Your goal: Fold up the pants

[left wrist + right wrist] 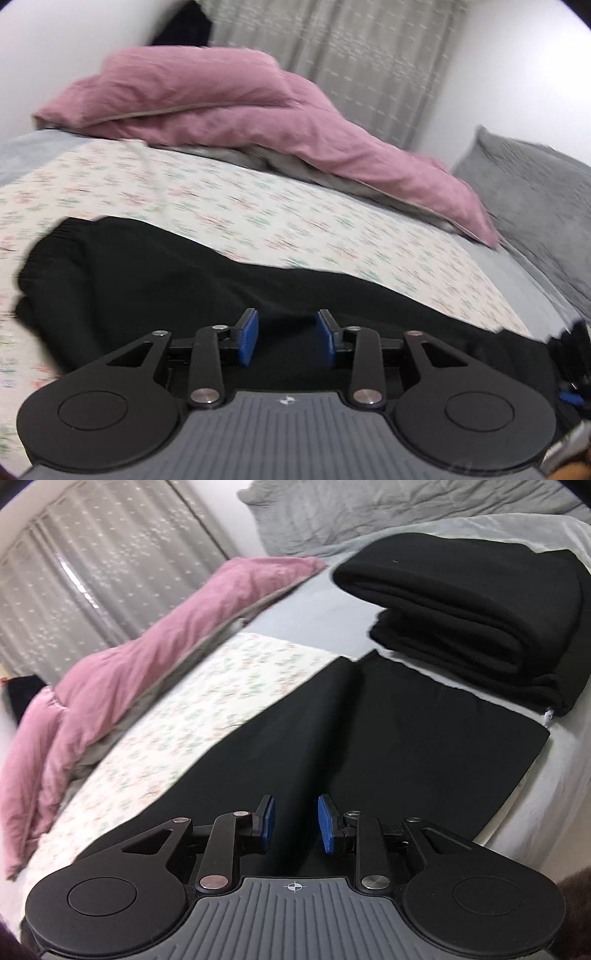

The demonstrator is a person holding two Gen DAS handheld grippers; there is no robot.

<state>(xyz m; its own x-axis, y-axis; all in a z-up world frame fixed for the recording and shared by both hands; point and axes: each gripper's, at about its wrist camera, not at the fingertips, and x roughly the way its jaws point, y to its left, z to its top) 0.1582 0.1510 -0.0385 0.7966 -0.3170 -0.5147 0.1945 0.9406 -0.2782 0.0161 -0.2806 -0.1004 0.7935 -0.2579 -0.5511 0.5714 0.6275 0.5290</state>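
Black pants (pixel 155 273) lie flat across the patterned bed sheet (pixel 221 206). In the left wrist view the elastic waistband end is at the left. My left gripper (pixel 287 338) is open, just above the pants, with nothing between its blue pads (pixel 250 338). In the right wrist view the two pant legs (pixel 332 731) stretch away side by side, with the seam between them running ahead of my right gripper (pixel 296 821). That gripper is open and empty, low over the legs.
A pink duvet (pixel 229 107) is bunched along the far side of the bed. A stack of folded black garments (pixel 480 620) sits beyond the leg ends. A grey pillow (pixel 535 206) lies at the head. Curtains (pixel 92 572) hang behind.
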